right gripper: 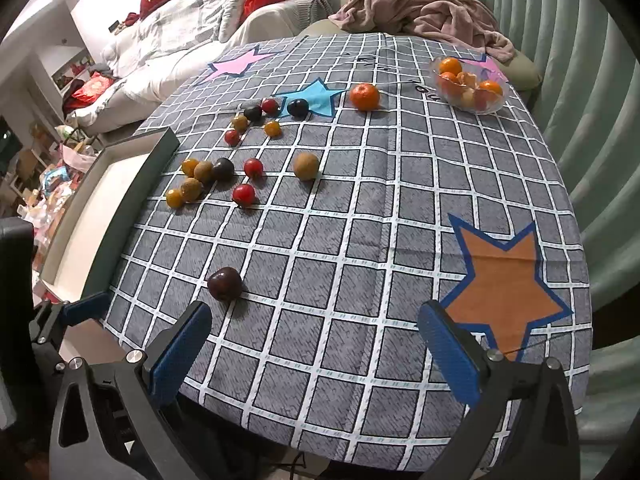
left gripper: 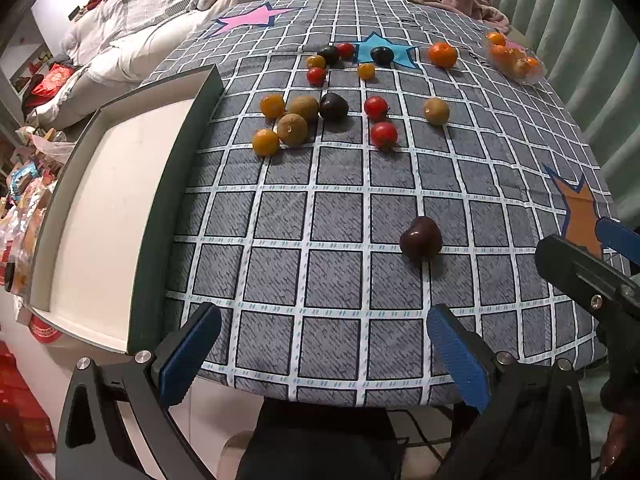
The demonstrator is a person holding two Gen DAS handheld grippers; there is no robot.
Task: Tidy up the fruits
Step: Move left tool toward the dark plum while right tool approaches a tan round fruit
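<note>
Nearest the cameras, both the left hand-held gripper (left gripper: 320, 360) and the right hand-held gripper (right gripper: 316, 356) hover at the tabletop's (right gripper: 360, 260) front edge, jaws spread wide, holding nothing. Just ahead lies a lone dark plum (right gripper: 224, 283), glossy and rounded; it looks light, smooth, probably bruisable, so a gentle pinch across its middle seems wise. Farther off, small tomatoes, kumquats and brown kiwis (left gripper: 303, 107) cluster beside the white tray (left gripper: 172, 184). The checked cloth looks soft.
</note>
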